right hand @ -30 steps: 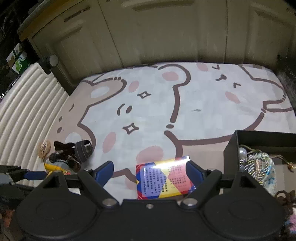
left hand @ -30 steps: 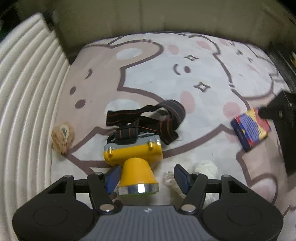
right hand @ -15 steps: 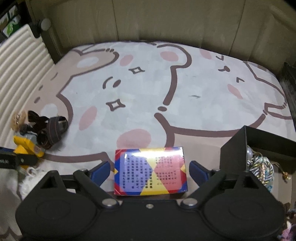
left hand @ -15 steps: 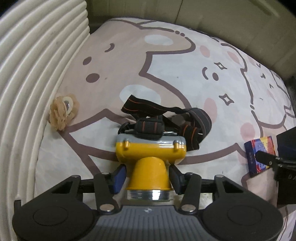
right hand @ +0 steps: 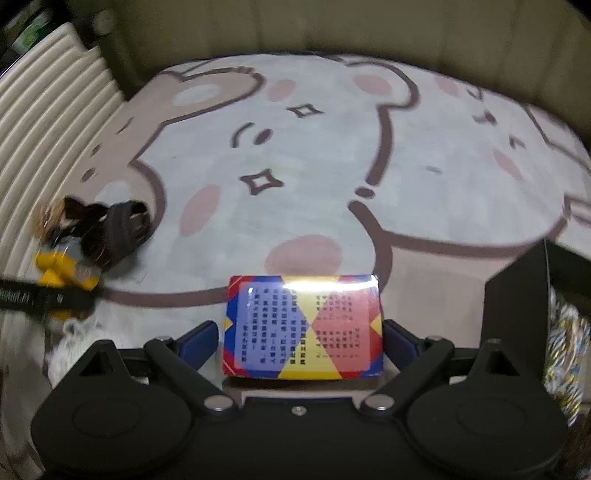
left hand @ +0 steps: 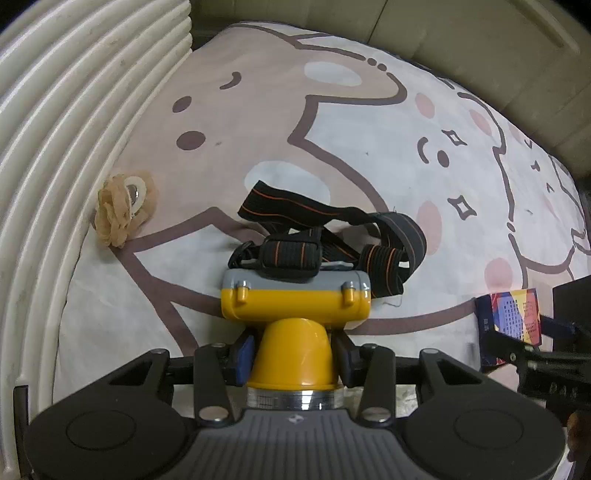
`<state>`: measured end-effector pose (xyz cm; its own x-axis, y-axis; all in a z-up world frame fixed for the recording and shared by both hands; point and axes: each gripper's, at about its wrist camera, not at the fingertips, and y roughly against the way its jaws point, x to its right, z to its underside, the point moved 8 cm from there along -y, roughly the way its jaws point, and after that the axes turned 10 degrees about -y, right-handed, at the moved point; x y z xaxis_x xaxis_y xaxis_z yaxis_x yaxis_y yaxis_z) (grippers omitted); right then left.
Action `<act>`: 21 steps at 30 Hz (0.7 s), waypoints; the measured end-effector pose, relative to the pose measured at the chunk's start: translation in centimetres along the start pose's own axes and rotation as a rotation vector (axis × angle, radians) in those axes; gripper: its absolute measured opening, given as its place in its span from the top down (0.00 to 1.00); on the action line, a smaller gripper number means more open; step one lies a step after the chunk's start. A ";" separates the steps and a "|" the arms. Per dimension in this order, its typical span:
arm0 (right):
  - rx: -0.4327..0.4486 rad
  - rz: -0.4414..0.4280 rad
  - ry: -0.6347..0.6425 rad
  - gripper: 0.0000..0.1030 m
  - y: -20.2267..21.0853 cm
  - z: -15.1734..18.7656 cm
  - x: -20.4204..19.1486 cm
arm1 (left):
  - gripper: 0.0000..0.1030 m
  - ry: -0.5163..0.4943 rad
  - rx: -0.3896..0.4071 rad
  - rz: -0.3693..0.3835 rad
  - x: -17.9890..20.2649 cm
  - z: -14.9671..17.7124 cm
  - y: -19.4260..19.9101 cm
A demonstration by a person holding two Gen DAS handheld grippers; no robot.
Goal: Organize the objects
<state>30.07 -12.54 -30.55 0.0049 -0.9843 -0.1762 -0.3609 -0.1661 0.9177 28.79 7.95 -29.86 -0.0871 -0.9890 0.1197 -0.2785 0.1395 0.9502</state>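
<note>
My left gripper (left hand: 293, 356) is shut on the yellow lamp cone of a headlamp (left hand: 295, 314); its black and orange straps (left hand: 332, 229) trail behind on the bear-print mat. The headlamp also shows at the left of the right wrist view (right hand: 66, 273). My right gripper (right hand: 301, 341) straddles a colourful card box (right hand: 303, 325) lying flat on the mat, its blue pads (right hand: 197, 341) close to the box's two short sides, the left one still slightly apart. The box also shows in the left wrist view (left hand: 511, 321).
A black open box (right hand: 517, 306) with beaded trinkets (right hand: 565, 350) stands at the right. A tan fabric flower (left hand: 123, 208) lies by the ribbed white cushion (left hand: 55, 147). A white fluffy thing (right hand: 70, 343) lies near the left gripper. Beige cabinet fronts (right hand: 332, 26) stand behind the mat.
My left gripper closed around the headlamp's yellow cone and moved in on it. My right gripper moved forward over the card box, so the box now sits between its fingers, which narrowed.
</note>
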 end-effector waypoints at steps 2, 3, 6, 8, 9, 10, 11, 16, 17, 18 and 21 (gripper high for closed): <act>0.001 0.004 -0.040 0.07 -0.2 -0.2 0.2 | 0.57 -0.019 0.001 -0.017 0.1 -0.1 0.2; -0.003 0.015 -0.045 0.08 -0.3 -0.4 0.2 | 0.57 -0.033 0.004 -0.027 0.1 -0.1 0.3; -0.013 0.044 0.011 0.12 -0.3 -0.4 -0.4 | 0.57 -0.071 0.018 -0.060 0.1 -0.3 0.7; -0.026 0.044 0.034 0.12 -0.2 -0.4 -0.6 | 0.57 -0.077 0.032 -0.069 -0.1 -0.4 1.1; -0.029 0.040 0.038 0.12 -0.1 -0.4 -0.7 | 0.57 -0.073 0.042 -0.070 -0.2 -0.6 1.4; -0.024 0.032 0.042 0.12 0.2 -0.5 -0.8 | 0.57 -0.069 0.053 -0.068 -0.2 -0.7 1.7; -0.015 0.025 0.043 0.12 0.5 -0.6 -0.9 | 0.57 -0.066 0.067 -0.070 -0.3 -0.8 2.1; 0.062 -0.017 0.008 0.12 3.0 -1.7 -1.0 | 0.57 -0.069 0.131 -0.083 0.0 -1.4 4.1; 0.079 -0.027 0.002 0.12 3.7 -1.9 -1.1 | 0.57 -0.073 0.140 -0.086 0.2 -1.5 4.5; 0.097 -0.035 -0.002 0.12 4.3 -2.1 -1.1 | 0.57 -0.082 0.151 -0.091 0.5 -1.5 4.9; 0.141 -0.057 -0.009 0.12 6.1 -2.4 -1.2 | 0.57 -0.103 0.189 -0.105 1.2 -1.7 6.3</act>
<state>30.15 -12.56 -23.92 0.0212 -0.9730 -0.2299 -0.4880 -0.2108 0.8470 28.60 7.52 -23.19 -0.1431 -0.9896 -0.0160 -0.4640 0.0528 0.8842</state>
